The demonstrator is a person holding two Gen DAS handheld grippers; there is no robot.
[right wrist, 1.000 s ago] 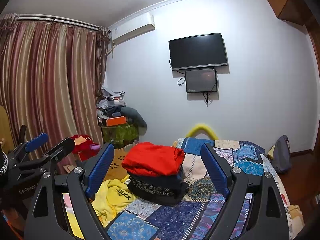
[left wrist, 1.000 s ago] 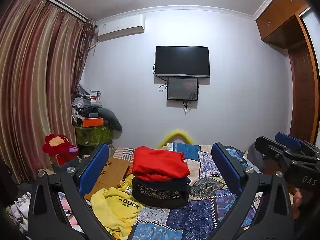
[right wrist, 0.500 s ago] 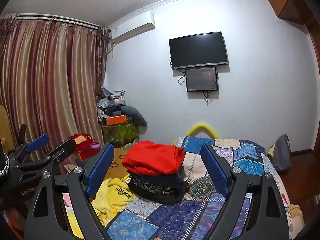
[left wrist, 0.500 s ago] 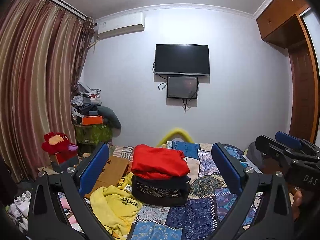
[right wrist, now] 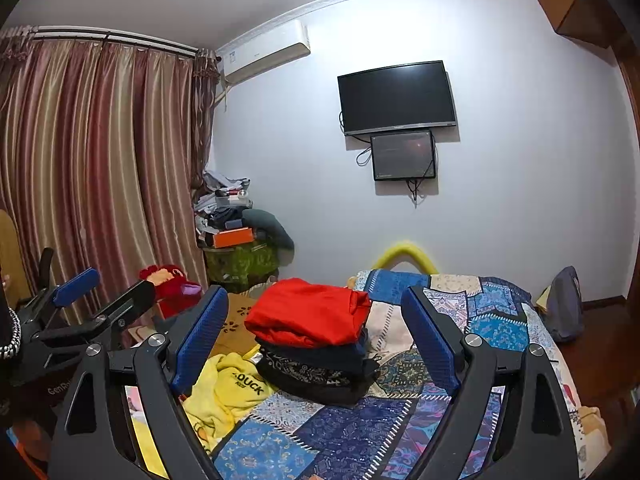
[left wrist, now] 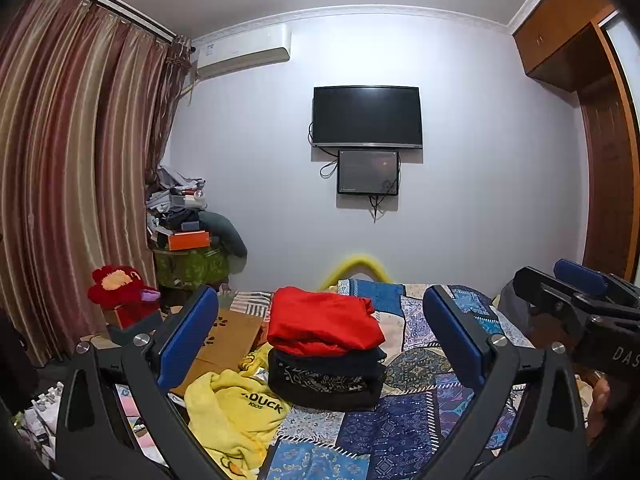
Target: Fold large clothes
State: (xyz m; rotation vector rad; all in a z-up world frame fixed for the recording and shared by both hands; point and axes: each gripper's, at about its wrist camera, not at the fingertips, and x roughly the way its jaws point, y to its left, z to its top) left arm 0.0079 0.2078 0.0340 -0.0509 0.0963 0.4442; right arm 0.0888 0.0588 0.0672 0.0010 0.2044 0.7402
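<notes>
Lying crumpled beside the folded stack (left wrist: 326, 356) — yellow sweatshirt (left wrist: 236, 412), no clear axis; both grippers' jaws apart, empty.

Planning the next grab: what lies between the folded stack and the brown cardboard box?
In the left wrist view, the crumpled yellow sweatshirt reaches up between the stack and the box.
</notes>
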